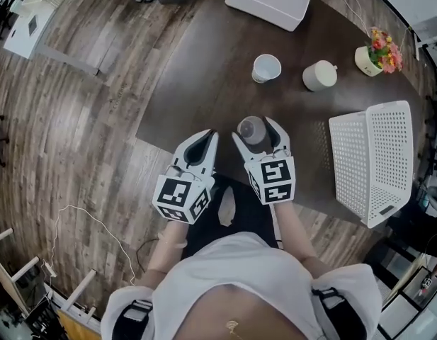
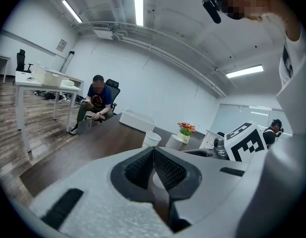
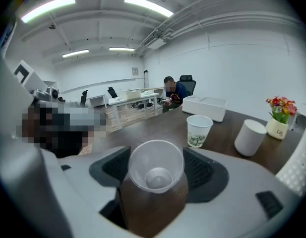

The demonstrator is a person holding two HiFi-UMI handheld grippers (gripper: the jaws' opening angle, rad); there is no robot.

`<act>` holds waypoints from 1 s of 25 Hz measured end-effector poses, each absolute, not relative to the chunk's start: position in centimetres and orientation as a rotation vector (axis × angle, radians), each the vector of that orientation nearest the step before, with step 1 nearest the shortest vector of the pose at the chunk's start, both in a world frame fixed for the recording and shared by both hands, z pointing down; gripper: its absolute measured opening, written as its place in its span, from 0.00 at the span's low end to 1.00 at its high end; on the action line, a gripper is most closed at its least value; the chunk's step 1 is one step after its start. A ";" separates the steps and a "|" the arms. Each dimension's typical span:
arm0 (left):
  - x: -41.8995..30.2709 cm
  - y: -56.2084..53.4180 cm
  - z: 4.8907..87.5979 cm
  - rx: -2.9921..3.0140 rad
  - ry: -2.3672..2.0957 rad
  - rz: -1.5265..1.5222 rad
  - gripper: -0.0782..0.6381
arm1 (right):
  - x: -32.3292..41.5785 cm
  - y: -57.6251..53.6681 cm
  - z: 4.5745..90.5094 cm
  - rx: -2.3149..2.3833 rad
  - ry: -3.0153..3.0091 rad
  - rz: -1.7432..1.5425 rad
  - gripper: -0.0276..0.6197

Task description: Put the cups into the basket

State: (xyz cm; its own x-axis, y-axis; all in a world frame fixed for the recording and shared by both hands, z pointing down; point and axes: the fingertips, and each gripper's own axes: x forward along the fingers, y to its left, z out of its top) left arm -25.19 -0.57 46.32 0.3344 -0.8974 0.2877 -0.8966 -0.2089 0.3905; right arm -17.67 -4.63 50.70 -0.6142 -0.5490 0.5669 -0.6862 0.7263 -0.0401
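A clear plastic cup (image 1: 252, 129) (image 3: 156, 171) stands on the dark table near its front edge. My right gripper (image 1: 259, 132) (image 3: 156, 170) is open around it; the rim sits close to both pads and keeps its round shape. My left gripper (image 1: 206, 142) (image 2: 153, 170) is shut and empty, just left of the right one at the table's front edge. Farther back stand a printed paper cup (image 1: 266, 68) (image 3: 199, 130) and a plain white cup (image 1: 319, 76) (image 3: 251, 137). The white perforated basket (image 1: 377, 161) stands at the right of the table.
A white box (image 1: 269, 0) lies at the table's far end. A small pot of flowers (image 1: 377, 54) stands at the back right. Wooden floor lies left of the table, and a person sits on a chair beyond it (image 2: 97, 103).
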 end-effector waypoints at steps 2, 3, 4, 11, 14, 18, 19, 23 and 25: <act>-23.8 -0.9 45.6 2.161 -1.527 -0.004 0.12 | -16.4 -4.7 49.5 0.990 -2.401 0.326 0.56; -22.9 -1.1 45.3 2.185 -1.504 -0.003 0.12 | -15.7 -4.8 48.9 1.016 -2.403 0.321 0.56; -22.1 -1.3 44.9 2.209 -1.480 -0.002 0.12 | -14.9 -4.8 48.3 1.043 -2.403 0.319 0.56; -16.4 -1.7 42.8 2.367 -1.292 0.003 0.12 | -9.3 -4.4 45.5 1.272 -2.368 0.315 0.56; -13.7 -1.6 42.0 2.426 -1.207 0.012 0.12 | -6.5 -3.7 44.3 1.369 -2.338 0.310 0.56; -9.4 -1.4 41.3 2.515 -1.052 0.032 0.12 | -2.3 -2.6 43.3 1.516 -2.275 0.317 0.56; -8.4 -1.2 41.2 2.535 -1.013 0.037 0.12 | -1.2 -2.2 43.2 1.552 -2.258 0.324 0.56; -4.7 -0.3 40.8 2.593 -0.883 0.058 0.12 | 2.9 -0.6 42.8 1.675 -2.187 0.353 0.56; -2.8 0.1 40.7 2.619 -0.820 0.073 0.12 | 5.0 0.2 42.8 1.737 -2.141 0.371 0.56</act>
State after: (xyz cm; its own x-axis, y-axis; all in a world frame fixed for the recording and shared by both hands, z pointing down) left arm -2.84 0.08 40.66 0.8271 -0.5377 0.1639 -0.5581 -0.7508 0.3534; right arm 5.05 0.21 42.79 -0.1810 -0.8835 0.4320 -0.9773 0.2106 0.0213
